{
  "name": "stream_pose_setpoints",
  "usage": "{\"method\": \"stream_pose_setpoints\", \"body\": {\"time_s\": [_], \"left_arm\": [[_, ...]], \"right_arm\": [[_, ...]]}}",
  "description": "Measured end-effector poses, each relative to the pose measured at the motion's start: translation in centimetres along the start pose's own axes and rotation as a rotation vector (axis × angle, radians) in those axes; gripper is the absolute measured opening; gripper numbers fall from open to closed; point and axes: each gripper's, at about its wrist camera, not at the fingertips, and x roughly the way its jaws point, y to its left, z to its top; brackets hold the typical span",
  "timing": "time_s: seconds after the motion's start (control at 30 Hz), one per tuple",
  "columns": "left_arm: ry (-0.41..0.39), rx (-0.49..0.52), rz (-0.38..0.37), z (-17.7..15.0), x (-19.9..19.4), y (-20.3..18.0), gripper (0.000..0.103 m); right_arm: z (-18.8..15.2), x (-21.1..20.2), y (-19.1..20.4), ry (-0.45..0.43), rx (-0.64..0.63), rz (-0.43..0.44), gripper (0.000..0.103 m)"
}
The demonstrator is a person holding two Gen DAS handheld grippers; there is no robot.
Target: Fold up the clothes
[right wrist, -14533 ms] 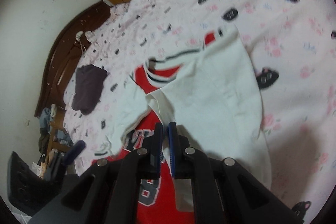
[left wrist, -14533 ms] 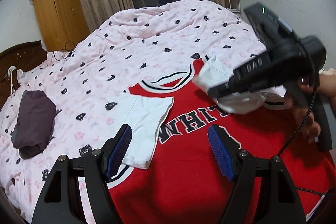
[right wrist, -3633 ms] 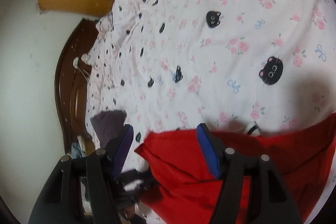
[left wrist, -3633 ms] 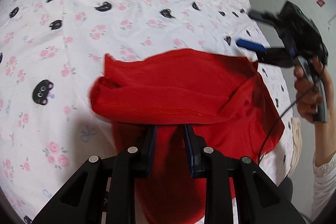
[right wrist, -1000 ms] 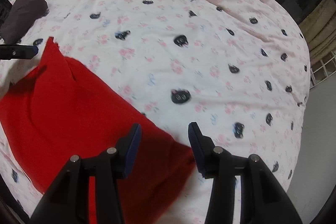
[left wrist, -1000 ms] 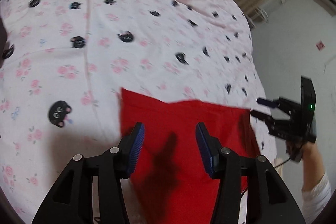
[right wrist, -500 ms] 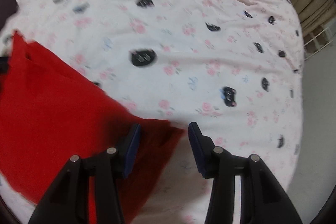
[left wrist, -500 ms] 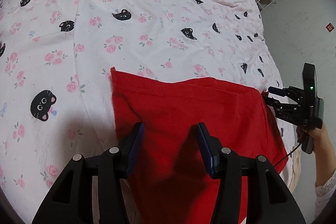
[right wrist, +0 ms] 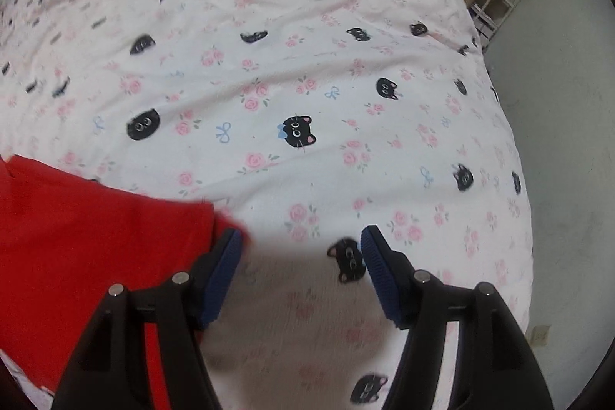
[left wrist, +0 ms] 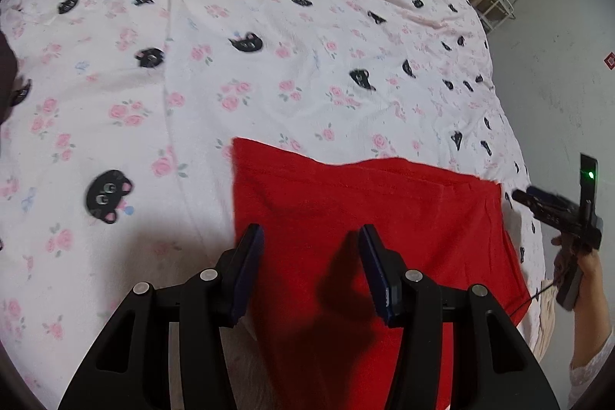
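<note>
Your left tool (left wrist: pixel 311 237) is released, its two blue-padded fingers (left wrist: pixel 250 258) spread apart and gripping nothing. It hangs over the folded red cloth garment (left wrist: pixel 365 218), which lies flat on the bed's pink quilt printed with roses and black cat faces (left wrist: pixel 269 72). The left finger sits above the garment's left edge, the right finger above its red middle, and both throw dark shadows on the cloth below. Whether the pads touch the fabric is hard to judge from this angle.

In your left wrist view the garment forms a rough rectangle, its far edge running across the quilt and its right edge sloping down toward the side of the bed. Just beyond that right edge you can see your right tool (left wrist: pixel 553 208), black with a green light, held in your right hand (left wrist: pixel 572 268).

From your right wrist view, the right tool (right wrist: pixel 301 243) is also released, fingers wide and empty. The garment (right wrist: pixel 96 237) lies to its left: the red corner reaches the tool's left finger (right wrist: pixel 223 264) and seems to pass under it, though blur there leaves contact uncertain. Between the fingers and under the right one there is only quilt (right wrist: pixel 307 83).
</note>
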Motion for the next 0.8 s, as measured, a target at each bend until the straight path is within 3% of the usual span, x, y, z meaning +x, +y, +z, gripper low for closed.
{"method": "stream_pose_setpoints", "body": {"time_s": [0.17, 0.33, 0.67, 0.8], "left_arm": [[-0.063, -0.058, 0.006, -0.4, -3.1, 1.4, 0.049], [-0.053, -0.1, -0.009, -2.9, -4.9, 2.2, 0.05], [0.001, -0.182, -0.047, -9.3, -6.6, 3.4, 0.05], [-0.033, -0.194, -0.091, -10.2, -7.5, 2.5, 0.05]], "right_arm": [[-3.8, -3.2, -2.1, -0.043, 0.179, 0.186, 0.072], [-7.5, -6.4, -4.1, -0.086, 0.358, 0.371, 0.072], [-14.7, -4.2, -1.4, -0.011, 0.638, 0.587, 0.072], [-17.5, -3.3, -0.3, 0.021, 0.75, 0.672, 0.072]]}}
